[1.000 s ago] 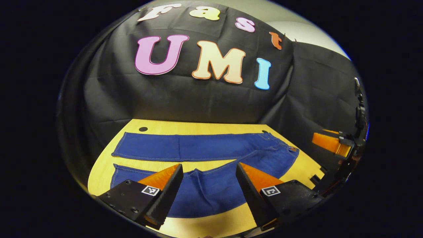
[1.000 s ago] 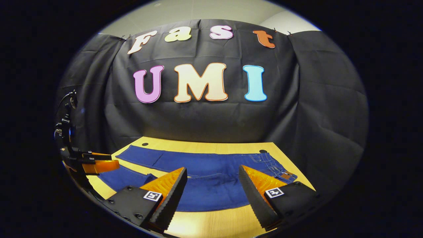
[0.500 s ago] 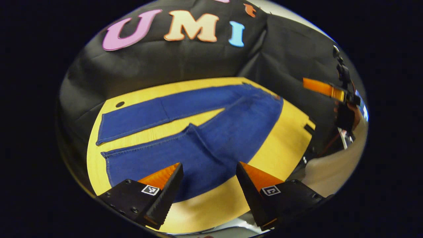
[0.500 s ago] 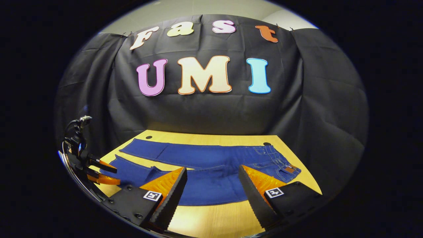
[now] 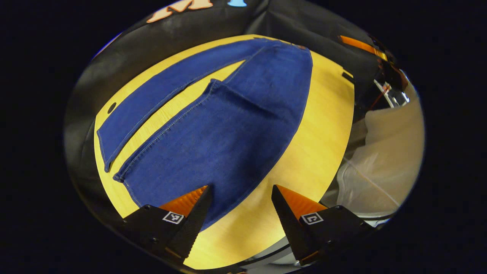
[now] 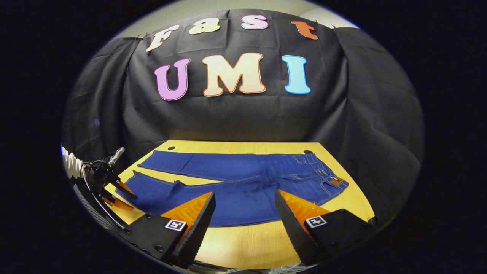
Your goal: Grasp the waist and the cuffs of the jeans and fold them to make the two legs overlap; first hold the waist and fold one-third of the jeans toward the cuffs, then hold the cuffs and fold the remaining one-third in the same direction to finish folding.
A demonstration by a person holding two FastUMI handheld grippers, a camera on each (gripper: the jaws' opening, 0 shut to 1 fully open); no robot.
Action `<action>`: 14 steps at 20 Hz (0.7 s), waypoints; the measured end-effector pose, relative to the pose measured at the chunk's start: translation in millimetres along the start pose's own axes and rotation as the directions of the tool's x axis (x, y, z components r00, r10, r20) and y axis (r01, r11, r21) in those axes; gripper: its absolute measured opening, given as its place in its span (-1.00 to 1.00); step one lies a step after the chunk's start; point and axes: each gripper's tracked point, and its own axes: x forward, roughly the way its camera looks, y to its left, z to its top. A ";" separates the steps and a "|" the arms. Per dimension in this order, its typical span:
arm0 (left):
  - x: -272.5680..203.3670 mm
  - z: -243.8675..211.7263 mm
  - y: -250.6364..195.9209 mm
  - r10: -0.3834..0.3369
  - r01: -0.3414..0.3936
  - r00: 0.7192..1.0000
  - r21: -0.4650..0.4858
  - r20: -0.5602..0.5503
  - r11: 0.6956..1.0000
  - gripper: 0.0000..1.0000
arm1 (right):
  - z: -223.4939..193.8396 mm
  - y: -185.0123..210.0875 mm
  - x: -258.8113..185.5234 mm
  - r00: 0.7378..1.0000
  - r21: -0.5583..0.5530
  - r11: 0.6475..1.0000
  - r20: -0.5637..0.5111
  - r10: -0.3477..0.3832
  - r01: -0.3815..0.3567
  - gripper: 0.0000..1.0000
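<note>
Jeans flat on counter, legs apart, soft heavy denim, grab at waist and cuffs; left tongs, right tongs both wide, empty.

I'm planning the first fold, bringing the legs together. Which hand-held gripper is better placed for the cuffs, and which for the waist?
Left for the cuffs: the left hand-held gripper hangs open near the leg ends. Right for the waist, beside the open right hand-held gripper.
</note>
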 end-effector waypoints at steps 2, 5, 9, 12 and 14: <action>1.8 -11.8 1.1 0.003 0.000 0.998 0.049 -0.058 0.999 0.89 | -4.3 -4.9 0.9 1.000 0.007 1.000 -0.010 -0.016 0.016 0.87; 6.9 -23.7 11.9 0.004 0.005 0.994 0.082 -0.106 0.997 0.85 | -5.6 -13.5 -0.8 0.999 0.023 0.999 -0.014 -0.038 0.038 0.94; 7.2 -26.8 19.1 -0.013 0.028 0.992 0.115 -0.127 0.993 0.82 | -5.9 -23.4 0.5 0.998 0.030 0.998 -0.018 -0.062 0.062 0.86; 7.3 -27.5 17.8 -0.017 0.040 0.987 0.138 -0.161 0.990 0.82 | -4.7 -26.8 3.6 0.998 0.054 0.996 -0.016 -0.064 0.065 0.96; 8.3 -27.7 20.5 -0.016 0.044 0.982 0.150 -0.186 0.988 0.72 | -5.7 -27.0 6.3 0.998 0.080 0.995 -0.016 -0.061 0.062 0.95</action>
